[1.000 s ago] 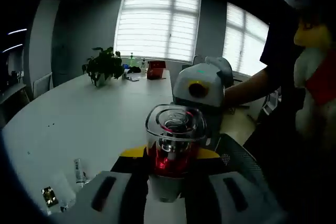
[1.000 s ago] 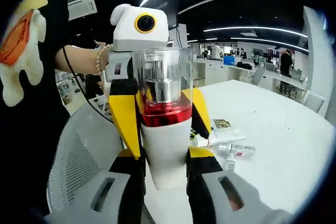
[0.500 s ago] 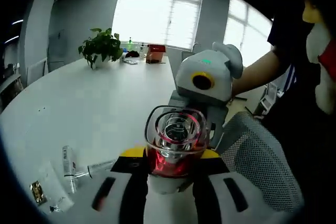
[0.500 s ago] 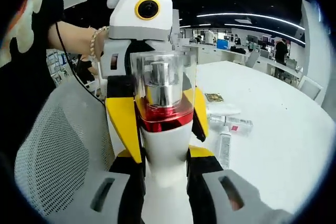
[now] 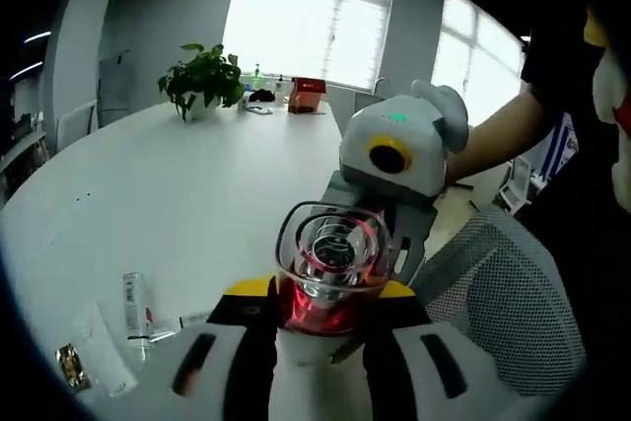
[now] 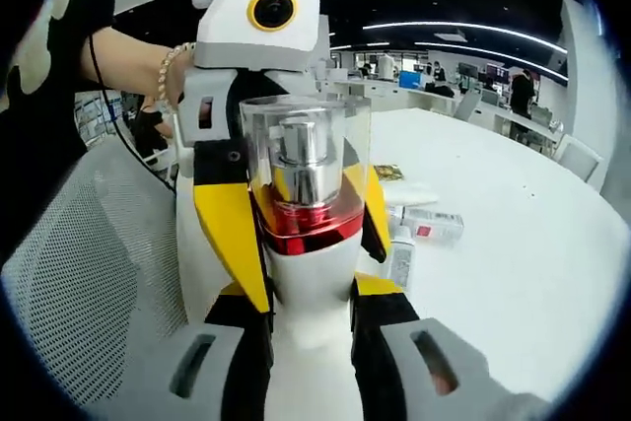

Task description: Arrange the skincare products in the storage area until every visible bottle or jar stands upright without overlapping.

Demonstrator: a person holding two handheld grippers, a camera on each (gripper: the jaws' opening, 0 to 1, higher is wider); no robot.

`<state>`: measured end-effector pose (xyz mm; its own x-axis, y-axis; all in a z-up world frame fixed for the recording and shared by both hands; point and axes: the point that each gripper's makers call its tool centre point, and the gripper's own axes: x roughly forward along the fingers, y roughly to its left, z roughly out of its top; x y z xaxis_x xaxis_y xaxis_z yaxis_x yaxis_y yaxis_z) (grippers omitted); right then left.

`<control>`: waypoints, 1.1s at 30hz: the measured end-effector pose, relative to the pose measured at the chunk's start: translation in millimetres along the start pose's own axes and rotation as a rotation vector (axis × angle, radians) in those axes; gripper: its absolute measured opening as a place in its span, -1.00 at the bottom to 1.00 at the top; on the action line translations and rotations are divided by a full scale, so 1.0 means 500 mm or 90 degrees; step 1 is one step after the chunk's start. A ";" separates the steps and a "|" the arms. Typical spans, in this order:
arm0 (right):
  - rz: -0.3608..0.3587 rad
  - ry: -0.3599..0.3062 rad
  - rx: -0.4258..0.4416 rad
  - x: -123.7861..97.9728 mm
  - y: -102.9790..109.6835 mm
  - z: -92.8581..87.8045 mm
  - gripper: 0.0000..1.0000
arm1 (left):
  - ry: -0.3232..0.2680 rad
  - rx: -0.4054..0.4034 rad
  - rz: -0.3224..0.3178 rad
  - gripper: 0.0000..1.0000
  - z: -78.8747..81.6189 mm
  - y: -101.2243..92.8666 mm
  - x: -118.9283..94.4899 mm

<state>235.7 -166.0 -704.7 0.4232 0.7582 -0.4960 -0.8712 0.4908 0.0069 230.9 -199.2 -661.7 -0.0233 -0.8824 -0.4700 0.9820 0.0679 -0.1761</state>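
A white bottle with a red metallic collar and clear cap (image 6: 308, 244), at lower centre, is gripped upright by both the right gripper (image 6: 311, 342) and left gripper (image 5: 317, 342), apparently for steadier carrying above the white table (image 5: 177, 204).

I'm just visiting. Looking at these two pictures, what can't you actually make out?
- Bottle: its base is cut off at the bottom of both views, between each tool's jaws.
- Small tubes on the table: labels too small to read in either view.
- Storage area: cannot tell where it is.
- Items by the plant, left gripper view: too small to identify.
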 end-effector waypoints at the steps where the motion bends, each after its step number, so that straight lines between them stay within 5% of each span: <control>1: 0.000 0.002 -0.002 0.000 -0.003 -0.002 -0.41 | -0.001 -0.002 0.000 -0.47 -0.001 0.005 0.004; 33: 0.001 -0.014 -0.027 0.020 -0.165 0.019 -0.41 | -0.043 0.016 0.043 -0.47 0.065 0.155 0.055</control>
<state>314.2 -194.7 -702.0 0.4274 0.7680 -0.4771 -0.8812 0.4718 -0.0299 312.3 -233.2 -660.3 0.0549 -0.9058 -0.4200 0.9854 0.1171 -0.1239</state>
